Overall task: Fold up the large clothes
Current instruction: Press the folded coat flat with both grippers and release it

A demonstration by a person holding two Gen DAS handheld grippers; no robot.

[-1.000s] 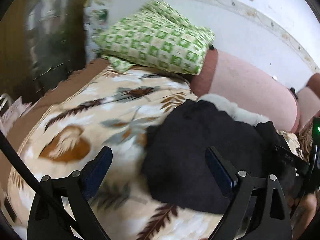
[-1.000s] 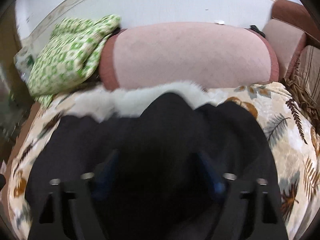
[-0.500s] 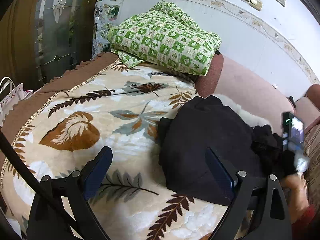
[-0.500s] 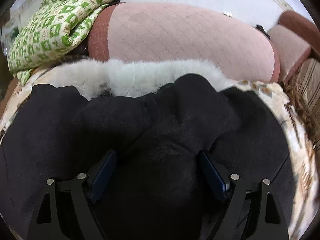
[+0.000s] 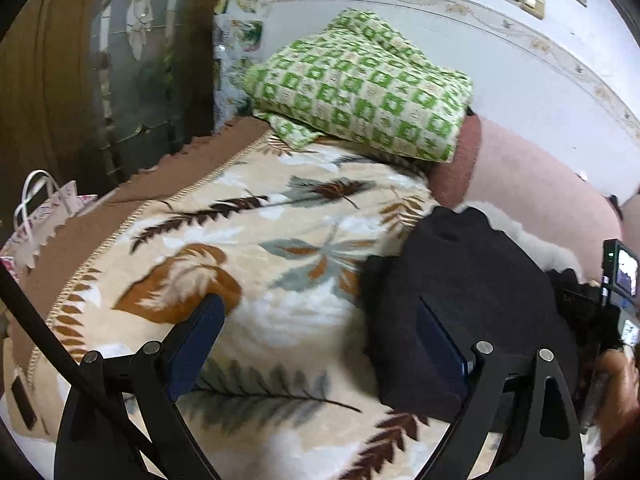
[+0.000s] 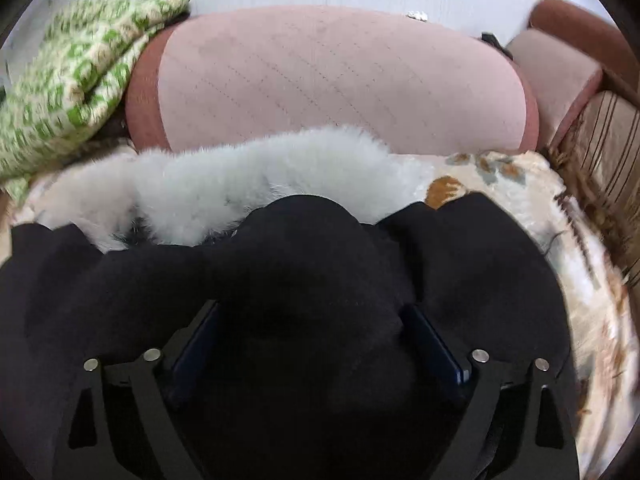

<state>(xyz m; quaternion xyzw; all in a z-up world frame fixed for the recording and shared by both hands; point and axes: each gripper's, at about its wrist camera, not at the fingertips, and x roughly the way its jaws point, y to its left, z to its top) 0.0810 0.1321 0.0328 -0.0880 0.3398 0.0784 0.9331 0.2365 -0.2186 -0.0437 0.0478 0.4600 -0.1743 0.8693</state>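
Coat [image 5: 460, 300] near bolster [image 6: 340, 80]; blanket [image 5: 280, 240] leftward seemingly open.

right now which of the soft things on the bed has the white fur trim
The black coat, lying on the leaf-print blanket, has white fur trim along its far edge. The green checked quilt and the pink bolster have no fur.

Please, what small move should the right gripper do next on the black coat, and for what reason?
Probably lift the right gripper clear of the black coat and move toward an unfolded edge. Its jaws are opening with a hump of the coat between them, so that fold seems released. The white fur trim lies beyond, against the pink cushion.
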